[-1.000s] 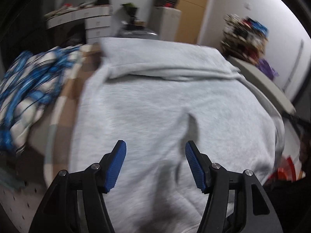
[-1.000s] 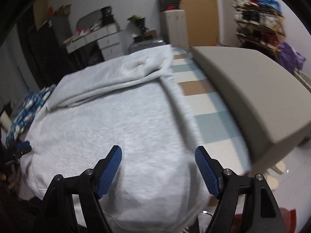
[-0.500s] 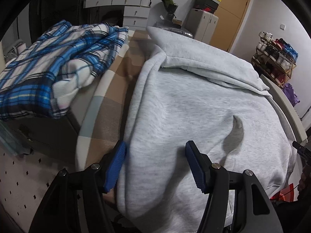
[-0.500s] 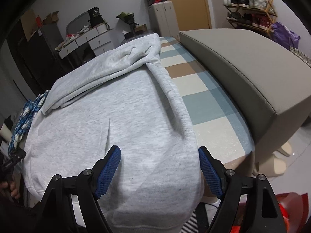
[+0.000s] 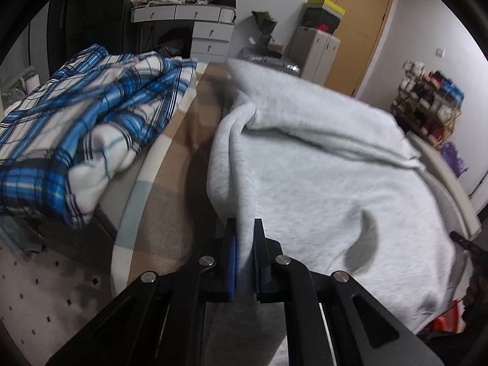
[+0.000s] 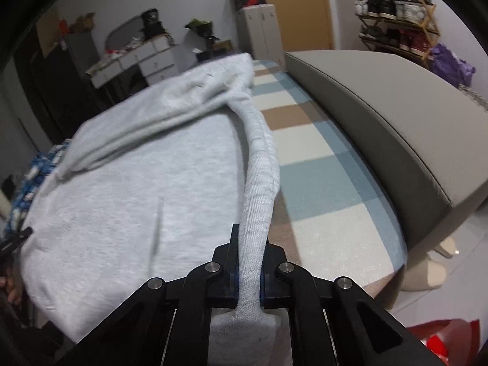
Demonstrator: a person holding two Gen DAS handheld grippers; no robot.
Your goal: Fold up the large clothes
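Observation:
A large light grey sweatshirt lies spread over a checked table, its far part folded over. My left gripper is shut on the sweatshirt's near left edge, the fabric pinched between the blue pads. In the right wrist view the same grey sweatshirt fills the left half. My right gripper is shut on its near right edge, a ridge of cloth rising between the jaws. The left gripper's black tip shows at that view's left edge.
A folded blue plaid garment lies to the left of the sweatshirt. The checked cover lies bare on the right, next to a thick grey cushion. Drawers, boxes and a shoe rack stand behind.
Both grippers have closed from wide open onto the sweatshirt's near edge, the left at the left corner, the right at the right. The left one shifted toward the garment's left edge.

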